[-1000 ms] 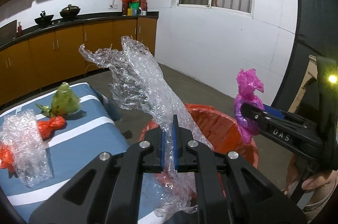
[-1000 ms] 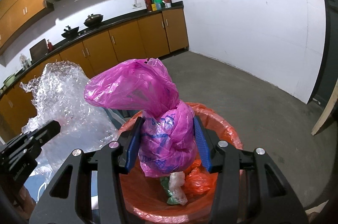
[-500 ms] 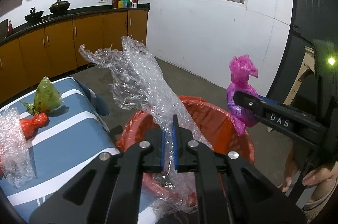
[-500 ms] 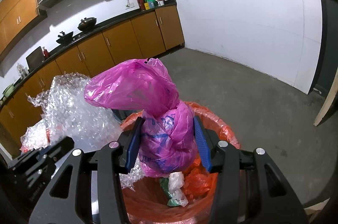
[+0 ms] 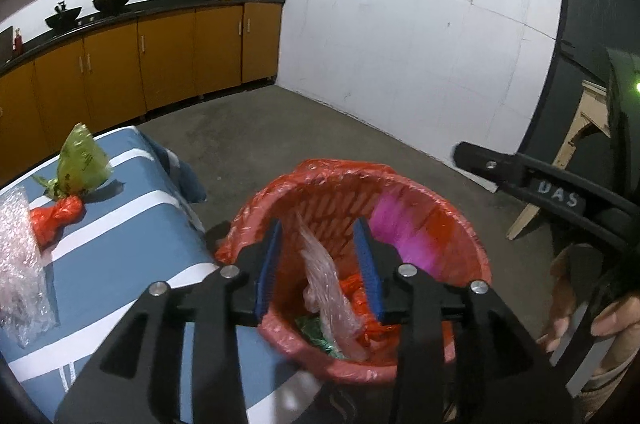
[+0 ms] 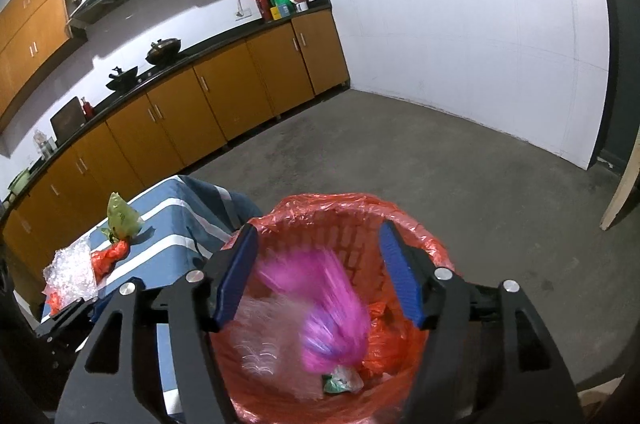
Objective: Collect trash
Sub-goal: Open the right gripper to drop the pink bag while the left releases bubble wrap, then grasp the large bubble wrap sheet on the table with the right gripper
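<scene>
Both grippers hang over the red bin [image 5: 400, 192], which stands on the floor just beside the near right corner of the blue striped table [image 5: 120, 236]. The left gripper [image 5: 318, 264] has its jaws opening; the clear bubble wrap [image 5: 328, 288] shows between the blue pads but does not touch them, and it lies down inside the bin on other trash. The right gripper [image 6: 320, 272] is also opening, wider than the left one, and holds nothing. The pink bag [image 6: 324, 304] is below its pads, blurred, inside the bin, next to the bubble wrap on its left. From the left wrist view the pink bag is only a blurred pink patch on the far right inner wall of the bin. A hand [image 5: 592, 308] holds the right gripper at the right edge. On the table, well apart from the bin, lie a green bag [image 5: 80, 164], a red bag [image 5: 60, 216] touching it, and another piece of bubble wrap [image 5: 20, 264] at the near left.
</scene>
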A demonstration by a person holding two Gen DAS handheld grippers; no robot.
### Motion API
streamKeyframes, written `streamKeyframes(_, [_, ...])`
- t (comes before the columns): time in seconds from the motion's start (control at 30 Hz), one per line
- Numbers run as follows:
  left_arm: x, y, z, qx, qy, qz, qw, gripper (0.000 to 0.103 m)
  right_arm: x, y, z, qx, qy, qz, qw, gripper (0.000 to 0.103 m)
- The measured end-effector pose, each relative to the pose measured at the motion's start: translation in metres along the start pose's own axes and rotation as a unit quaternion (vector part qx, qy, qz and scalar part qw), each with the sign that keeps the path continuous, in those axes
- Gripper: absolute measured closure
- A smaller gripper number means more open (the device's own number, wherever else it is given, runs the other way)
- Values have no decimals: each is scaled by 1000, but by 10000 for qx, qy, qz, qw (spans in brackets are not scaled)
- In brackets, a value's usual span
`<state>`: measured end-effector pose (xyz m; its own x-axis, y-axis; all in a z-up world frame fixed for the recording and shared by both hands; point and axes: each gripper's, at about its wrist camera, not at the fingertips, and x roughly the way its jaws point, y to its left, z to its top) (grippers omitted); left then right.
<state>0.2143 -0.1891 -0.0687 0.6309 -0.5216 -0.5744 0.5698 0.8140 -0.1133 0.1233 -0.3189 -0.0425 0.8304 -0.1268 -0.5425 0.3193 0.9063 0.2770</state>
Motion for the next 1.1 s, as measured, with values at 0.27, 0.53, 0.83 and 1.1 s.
streamKeyframes(0.27, [-18,30,-8,-245,-128,677,9973,47,-4,8,-1,-263,-23,-201,9995,40])
streamKeyframes(0.53, [-43,64,-17,-455,-218,1339,9897,40,0,30,-4,-461,9,-70,9989,40])
streamKeyframes(0.83, [-70,117,-32,-916,-276,1939,9763,40,6,62,-12,-725,155,194,9971,40])
streamKeyframes(1.1, [-101,162,-53,-1187,-361,2530,9595,40,16,115,-24,-1098,329,684,9911,40])
